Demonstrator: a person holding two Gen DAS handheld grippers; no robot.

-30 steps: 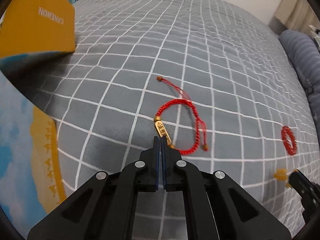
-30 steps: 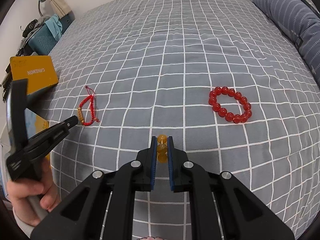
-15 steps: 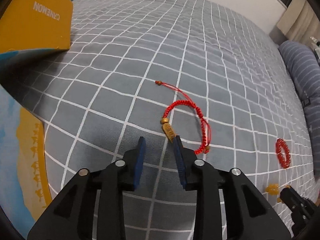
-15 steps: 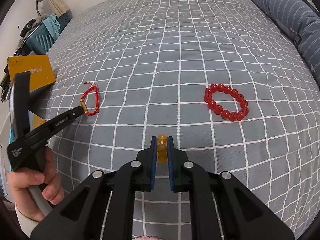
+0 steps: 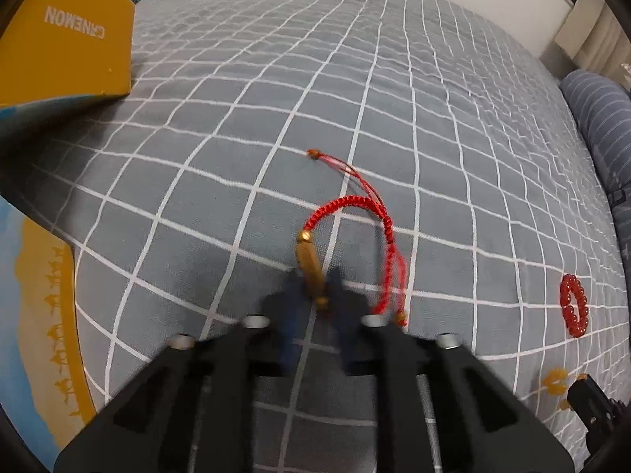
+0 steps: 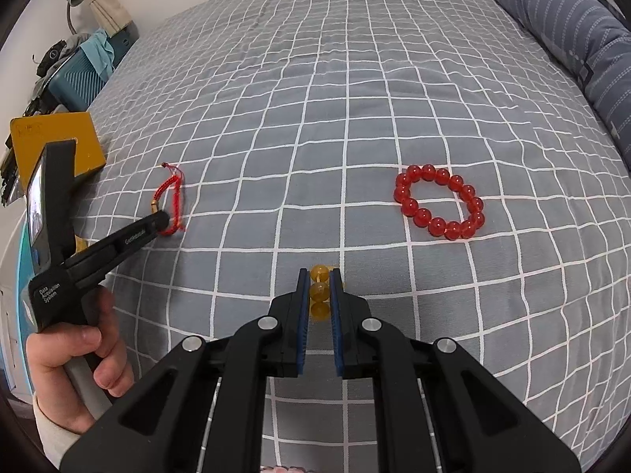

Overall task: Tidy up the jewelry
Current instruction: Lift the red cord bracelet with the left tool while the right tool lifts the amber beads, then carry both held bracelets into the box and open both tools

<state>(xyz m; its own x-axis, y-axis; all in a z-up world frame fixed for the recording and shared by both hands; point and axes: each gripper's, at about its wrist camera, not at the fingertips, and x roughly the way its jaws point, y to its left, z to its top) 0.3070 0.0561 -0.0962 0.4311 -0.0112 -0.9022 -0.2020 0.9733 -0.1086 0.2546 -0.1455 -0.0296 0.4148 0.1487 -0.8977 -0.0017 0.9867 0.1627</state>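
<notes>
Grey checked bed [image 6: 355, 98]: left hand-held gripper [image 5: 313, 295] just closing on red cord bracelet [image 5: 355, 228]'s gold charm, right hand-held gripper [image 6: 318, 295] clamped on amber beads [image 6: 318, 291]; next, lift toward yellow box [image 5: 67, 39] at ten o'clock.

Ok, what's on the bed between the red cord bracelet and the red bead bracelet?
Right wrist view: only bare checked bedspread between the red cord bracelet and the red bead bracelet; the amber beads sit nearer the camera, off that line.
</notes>
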